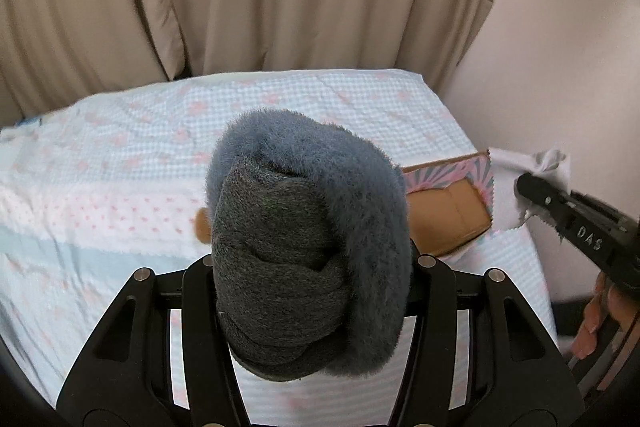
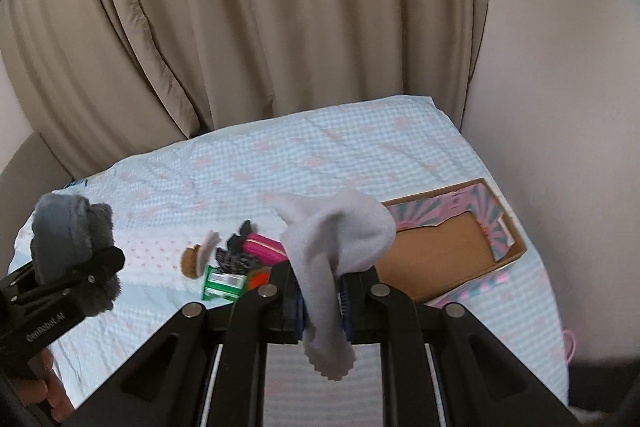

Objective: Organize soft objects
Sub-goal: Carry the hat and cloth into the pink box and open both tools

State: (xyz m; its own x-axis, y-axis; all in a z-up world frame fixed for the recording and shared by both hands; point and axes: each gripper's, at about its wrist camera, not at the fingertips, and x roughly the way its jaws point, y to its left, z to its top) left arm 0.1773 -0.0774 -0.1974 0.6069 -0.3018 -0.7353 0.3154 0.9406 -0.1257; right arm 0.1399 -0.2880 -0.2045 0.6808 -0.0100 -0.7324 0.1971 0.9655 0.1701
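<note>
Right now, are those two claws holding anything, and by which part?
Yes. The left claw pinches a rolled grey fuzzy sock bundle near its lower middle. The right claw grips a pale grey cloth around its middle, ends drooping.

Both tools are matte black plastic with angular linkage arms and round silver screw heads. The left gripper [image 2: 108,261] bears white "GenRobot.AI" lettering; the right gripper [image 1: 524,185] shows white letters. Bare skin-toned fingers [image 1: 592,331] grip the handle.
</note>
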